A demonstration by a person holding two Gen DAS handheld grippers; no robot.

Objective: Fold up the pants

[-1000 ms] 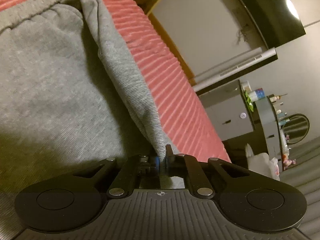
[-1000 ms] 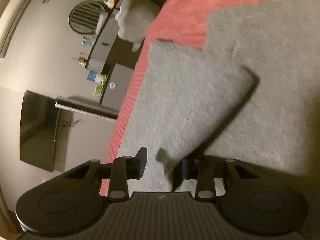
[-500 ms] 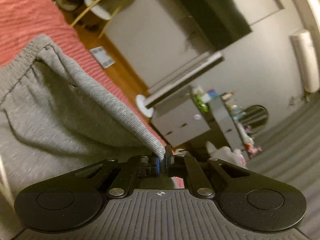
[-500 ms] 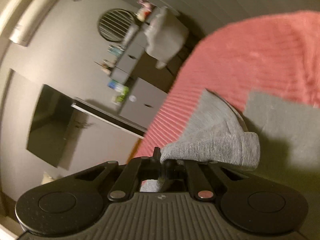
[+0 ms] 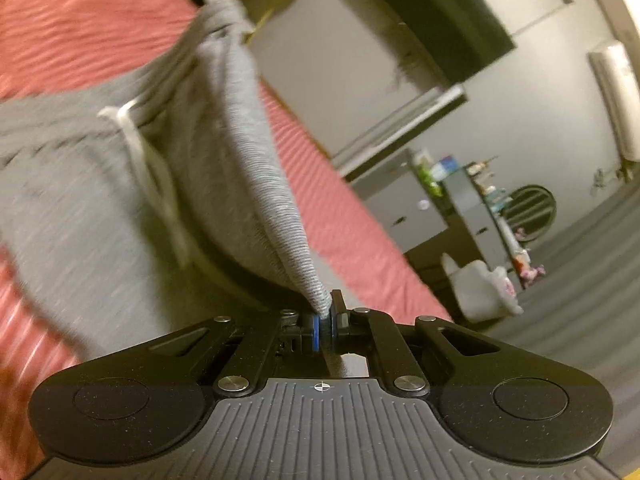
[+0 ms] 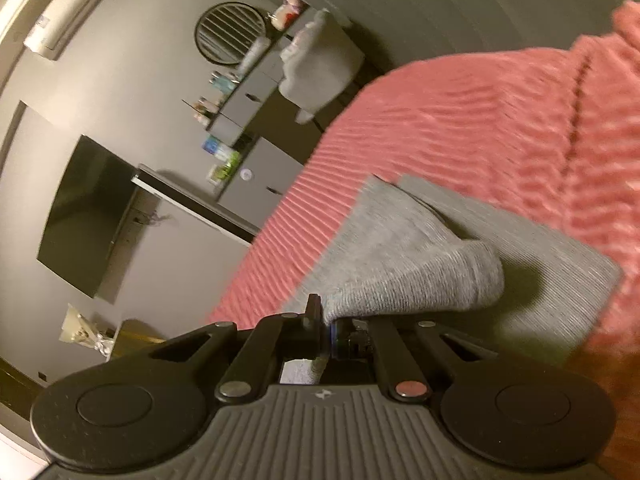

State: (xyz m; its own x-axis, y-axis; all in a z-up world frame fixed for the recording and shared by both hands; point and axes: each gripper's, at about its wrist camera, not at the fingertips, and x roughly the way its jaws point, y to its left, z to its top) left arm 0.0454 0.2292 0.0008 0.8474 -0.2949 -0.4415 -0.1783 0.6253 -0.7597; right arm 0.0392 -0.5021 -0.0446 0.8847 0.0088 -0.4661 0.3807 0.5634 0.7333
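Both claws, left claw (image 5: 326,322) and right claw (image 6: 325,330), pinch ribbed grey knit pants (image 5: 240,168) over a corrugated pink bedspread (image 6: 500,120).

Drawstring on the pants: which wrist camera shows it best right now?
Left wrist view. The white drawstring hangs down the gray pants near the waistband, though blurred. The right wrist view shows only plain gray fabric pinched in the right gripper, with no drawstring visible.

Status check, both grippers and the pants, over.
Left hand-held gripper shut on pants waistband edge. Right hand-held gripper shut on pants cuff, lifted off red blanket. Nothing in the way.
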